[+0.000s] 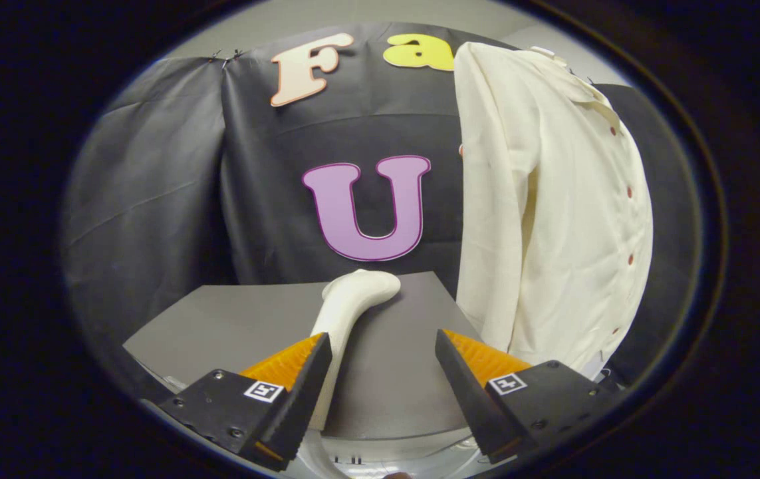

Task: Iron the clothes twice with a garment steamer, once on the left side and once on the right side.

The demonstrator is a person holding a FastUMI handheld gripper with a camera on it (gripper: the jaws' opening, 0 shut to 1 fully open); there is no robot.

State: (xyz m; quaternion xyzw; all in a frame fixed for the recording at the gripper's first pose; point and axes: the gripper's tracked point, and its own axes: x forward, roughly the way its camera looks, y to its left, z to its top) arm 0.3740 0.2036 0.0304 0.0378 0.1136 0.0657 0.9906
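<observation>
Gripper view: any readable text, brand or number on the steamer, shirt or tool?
Steamer: no text visible.
Shirt: none, only buttons.
Tool: open, with the steamer's handle between its fingers, ungripped. Each finger mount carries a square coded marker, which is a pattern with no words.
Small dark marks on the white surface below the tool: too small to read.

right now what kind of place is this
Probably a staged recording booth, not a home: black cloth wall, cream buttoned shirt hanging before it, white garment steamer lying on a grey table between the open gripper fingers.
</observation>
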